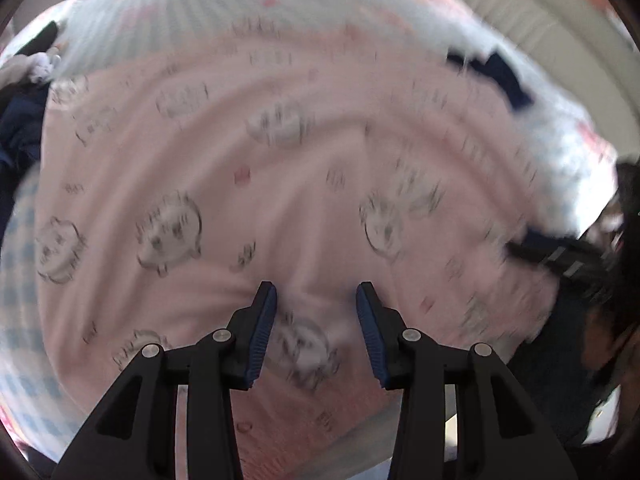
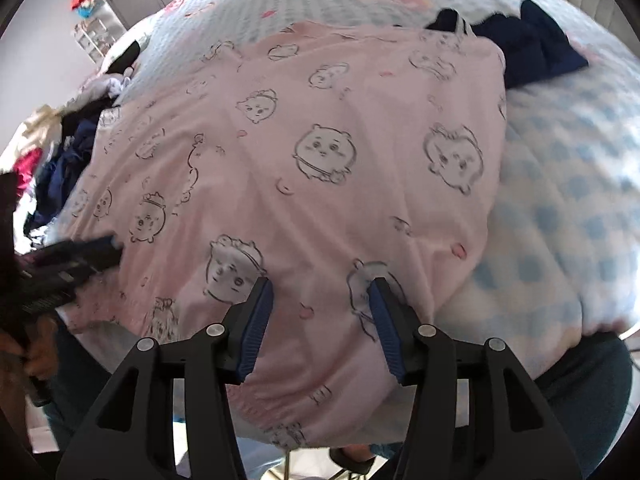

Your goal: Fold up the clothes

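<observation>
1. Pink garment (image 2: 320, 168), printed with cartoon animal faces, lay spread flat across the bed (image 2: 568, 184), covering most of the blue-and-white checked bedding; its near hem hung at the bed's near edge.
2. Left gripper (image 1: 316, 300) pointed steeply down over that near part of the garment, and its view was smeared with motion blur.
3. Its blue-padded fingers (image 1: 262, 320) stood about half open, apart from one another with pink cloth showing in the gap; whether the tips touched the cloth, I could not tell, and nothing was pinched.
4. Right gripper (image 2: 320, 292) hung over the near hem too, its picture sharp.
5. Its fingers (image 2: 384, 320) were about half open as well, with bare pink fabric between them and no fold caught by either pad.
6. From the right wrist view, the left gripper showed as a dark blurred shape at the garment's left edge.
7. Dark navy clothing (image 2: 536, 44) sat at the far right corner of the garment, touching its edge.
8. A heap of mixed clothes (image 2: 60, 148), navy, white and red, was piled off the bed's left side.
9. A white shelf unit (image 2: 90, 36) stood against the wall beyond the far left corner.
10. The person's blue trousers (image 2: 588, 384) showed under the bed's near edge.
</observation>
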Tool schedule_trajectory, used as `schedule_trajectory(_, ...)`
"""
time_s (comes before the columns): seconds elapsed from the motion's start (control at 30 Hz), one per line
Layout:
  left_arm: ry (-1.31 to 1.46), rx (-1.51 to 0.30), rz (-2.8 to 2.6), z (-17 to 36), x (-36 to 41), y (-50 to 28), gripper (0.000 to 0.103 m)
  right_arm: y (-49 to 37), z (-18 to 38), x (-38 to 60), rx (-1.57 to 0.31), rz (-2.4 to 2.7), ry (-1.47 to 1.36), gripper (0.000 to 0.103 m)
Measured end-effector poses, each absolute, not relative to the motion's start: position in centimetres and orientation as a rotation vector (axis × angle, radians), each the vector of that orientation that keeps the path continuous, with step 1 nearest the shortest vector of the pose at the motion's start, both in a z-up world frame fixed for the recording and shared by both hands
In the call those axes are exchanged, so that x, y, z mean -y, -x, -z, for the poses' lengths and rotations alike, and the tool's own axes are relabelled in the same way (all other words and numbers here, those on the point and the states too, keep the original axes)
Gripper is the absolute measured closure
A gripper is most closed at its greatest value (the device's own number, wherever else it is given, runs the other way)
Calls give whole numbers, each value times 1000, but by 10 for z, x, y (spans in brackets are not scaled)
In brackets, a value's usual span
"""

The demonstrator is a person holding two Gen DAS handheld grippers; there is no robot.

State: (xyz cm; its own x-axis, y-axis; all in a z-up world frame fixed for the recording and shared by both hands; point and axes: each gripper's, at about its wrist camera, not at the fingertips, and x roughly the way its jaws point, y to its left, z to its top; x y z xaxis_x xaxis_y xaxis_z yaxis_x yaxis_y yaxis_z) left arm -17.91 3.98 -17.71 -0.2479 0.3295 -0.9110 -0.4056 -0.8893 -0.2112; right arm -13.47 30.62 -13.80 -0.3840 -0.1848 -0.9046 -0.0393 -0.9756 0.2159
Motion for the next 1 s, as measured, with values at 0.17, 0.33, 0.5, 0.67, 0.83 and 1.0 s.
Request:
schedule_trajectory(0.17, 1550, -48, -2121, 163, -34, 187, 58, 126, 121, -336, 402, 2540, -1653, 52)
schedule_trajectory(0.33, 1412, -51, -2131, 132, -65, 205, 58, 132, 90, -356, 385, 2651, -1552, 49)
schedule_trajectory(0.5, 1410, -138, -2058, 138, -124, 224, 58, 158, 98, -367, 337, 2698, -1639, 49)
schedule_trajectory(0.67, 1502, -160, -1959, 161, -141, 230, 58, 165, 122, -384, 360, 2666, -1767, 49)
schedule_trajectory(0.83, 1420, -101, -1987, 144, -138, 248, 58, 160, 123, -411, 446, 2664, -1751, 49)
schedule_trajectory(1.0, 1360, -31, -2072, 128, -138, 285, 60, 177, 103, -434, 507, 2743, -1662, 48)
